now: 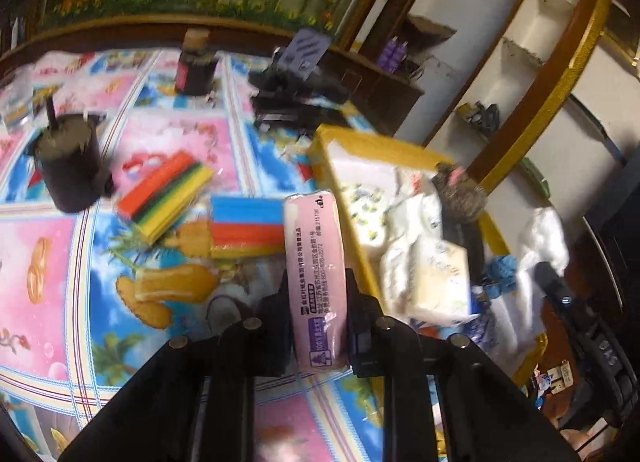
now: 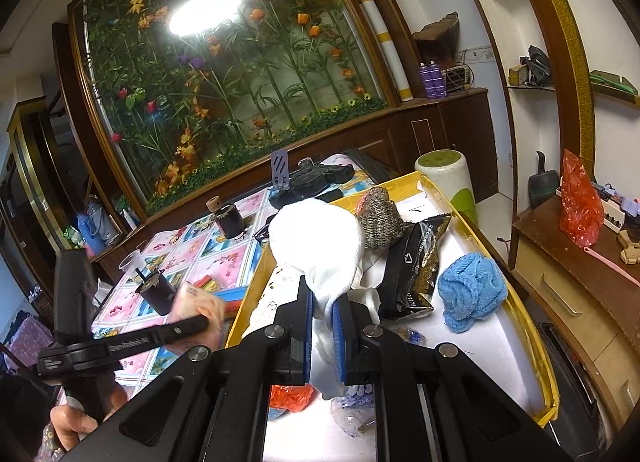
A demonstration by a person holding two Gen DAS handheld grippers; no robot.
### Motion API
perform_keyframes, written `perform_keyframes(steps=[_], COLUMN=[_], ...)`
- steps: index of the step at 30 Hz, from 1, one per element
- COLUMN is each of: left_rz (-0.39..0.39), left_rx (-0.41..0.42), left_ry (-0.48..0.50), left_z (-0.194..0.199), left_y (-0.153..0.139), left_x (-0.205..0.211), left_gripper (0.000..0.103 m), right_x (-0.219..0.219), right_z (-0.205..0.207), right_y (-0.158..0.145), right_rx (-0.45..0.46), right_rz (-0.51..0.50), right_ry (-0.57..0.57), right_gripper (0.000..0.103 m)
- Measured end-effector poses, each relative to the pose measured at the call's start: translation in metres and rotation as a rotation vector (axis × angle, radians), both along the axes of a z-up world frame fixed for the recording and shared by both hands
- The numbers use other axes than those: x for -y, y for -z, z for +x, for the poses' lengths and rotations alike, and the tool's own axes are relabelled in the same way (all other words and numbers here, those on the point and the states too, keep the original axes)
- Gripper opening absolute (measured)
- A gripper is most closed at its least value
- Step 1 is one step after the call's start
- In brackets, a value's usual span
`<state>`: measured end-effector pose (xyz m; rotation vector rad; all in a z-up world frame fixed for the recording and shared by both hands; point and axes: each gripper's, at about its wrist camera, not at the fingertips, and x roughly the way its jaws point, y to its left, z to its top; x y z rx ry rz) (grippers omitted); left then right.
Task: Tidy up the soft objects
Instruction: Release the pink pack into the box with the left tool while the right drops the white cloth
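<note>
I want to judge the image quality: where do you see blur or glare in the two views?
Left wrist view: the far table things, such as the dark cup, are blurred, while the pink tissue pack in the left gripper reads fairly sharp. Right wrist view: a lamp's glare whitens the flower panel; that pack is smeared.

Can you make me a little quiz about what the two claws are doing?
1. True or false: the left claw is empty.
2. What does the right claw pinch: A) blue knitted cloth, B) white soft cloth, C) black snack bag?
3. Fill in: the blue knitted cloth lies inside the yellow-rimmed ____.

Key:
1. False: it grips a pink plastic-wrapped tissue pack.
2. B, the white soft cloth.
3. Tray.
</note>
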<state>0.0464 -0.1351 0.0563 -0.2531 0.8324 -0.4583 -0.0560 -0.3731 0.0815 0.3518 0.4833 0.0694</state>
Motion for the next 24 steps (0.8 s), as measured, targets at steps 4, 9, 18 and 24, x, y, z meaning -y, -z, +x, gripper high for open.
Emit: perform_keyframes(steps=[4, 9, 18, 24], left_rz=[-0.055, -0.114, -0.091, -0.076], left_rx=[0.050, 0.069, -0.020, -0.044], left_ry=[0.061, 0.160, 0.279, 0.277], left_z=[-0.011, -0.024, -0.025, -0.023], left_y=[-0.012, -0.019, 0.000, 0.006], left_x=[0.016, 0.052, 0.102, 0.104], left_gripper=[0.020, 0.020, 0.020, 0.038], right_x=[0.004, 0.012, 0.031, 0.034], right_z=[0.001, 0.000, 0.004, 0.009], right_y=[0.002, 0.006, 0.020, 0.025], right_rx=[-0.007, -0.019, -0.071, -0.115], right_rz=[0.001, 0.005, 0.026, 0.021], right_ry=[0.017, 0.038, 0.075, 0.081], right_gripper=[0.010, 0.010, 0.010, 0.016])
